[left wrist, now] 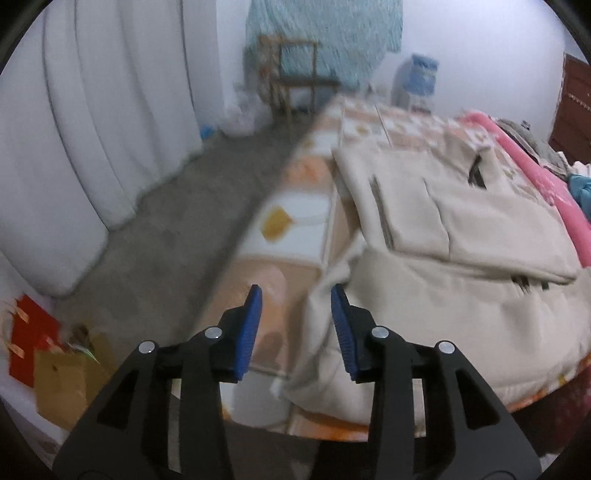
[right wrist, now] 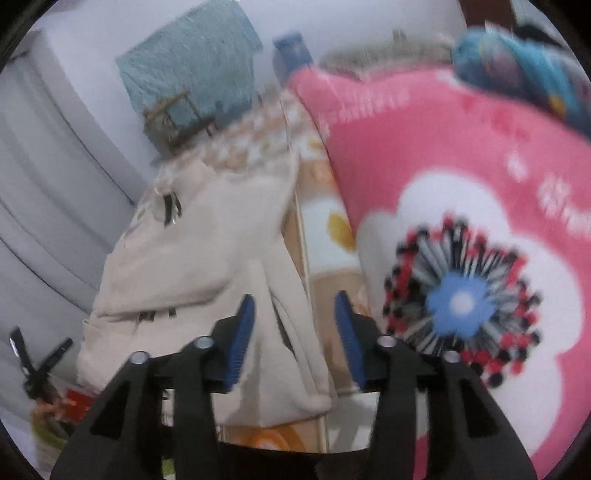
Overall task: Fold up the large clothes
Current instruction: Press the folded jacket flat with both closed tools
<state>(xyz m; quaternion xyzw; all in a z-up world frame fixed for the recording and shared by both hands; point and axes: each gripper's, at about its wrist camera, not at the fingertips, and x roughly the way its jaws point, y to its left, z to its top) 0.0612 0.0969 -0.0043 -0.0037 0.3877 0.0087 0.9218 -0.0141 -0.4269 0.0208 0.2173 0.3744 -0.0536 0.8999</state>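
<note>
Pink blanket (right wrist: pixel 461 155) blurred, edge-cropped

White curtain (left wrist: pixel 92 122) hanging left, grey floor (left wrist: pixel 155 236) running ahead, wooden chair (left wrist: pixel 295 74) standing far ahead under teal cloth (left wrist: pixel 325 33), patterned bed (left wrist: pixel 295 218) lying right.

The left claw (left wrist: pixel 295 293) hangs open above the folded beige garment (left wrist: pixel 461 236).

A bed (left wrist: pixel 295 236) covered in an orange, white and tan patterned sheet carries a folded beige garment (left wrist: pixel 443 236) near its floor-side edge. Beyond the garment lies a pink flowered blanket (right wrist: pixel 461 221), with blue clothing (right wrist: pixel 517 70) past it.
</note>
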